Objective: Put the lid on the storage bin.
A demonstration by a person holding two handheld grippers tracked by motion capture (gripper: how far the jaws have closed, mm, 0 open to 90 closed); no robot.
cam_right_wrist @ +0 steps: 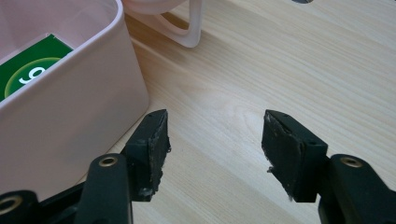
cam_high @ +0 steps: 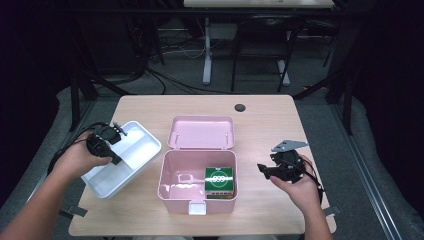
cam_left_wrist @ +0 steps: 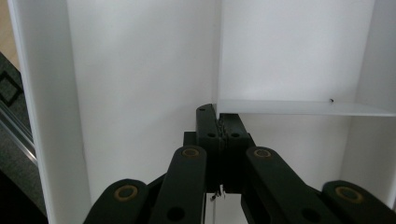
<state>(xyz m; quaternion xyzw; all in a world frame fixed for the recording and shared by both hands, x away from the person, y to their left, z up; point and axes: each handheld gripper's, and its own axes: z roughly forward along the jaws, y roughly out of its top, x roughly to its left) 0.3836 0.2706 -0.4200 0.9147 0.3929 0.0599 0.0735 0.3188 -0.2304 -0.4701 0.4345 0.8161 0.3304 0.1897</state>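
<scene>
The left gripper [cam_high: 116, 131], its jaws pinched on the divider wall of the white tray [cam_high: 107, 182] near the table's left edge, is the nearer hand, the tray's long axis runs toward the pink box [cam_high: 167, 192] beside it, while the right gripper [cam_high: 261, 168] waits spread beyond the box's right wall, near the green packet [cam_high: 219, 178] inside.

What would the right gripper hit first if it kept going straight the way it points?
Probably the pink box. In the high view the right gripper, jaws open and empty, points left at the box's right wall. In its own view that wall sits just left of the jaws, so it might only graze the wall.
</scene>
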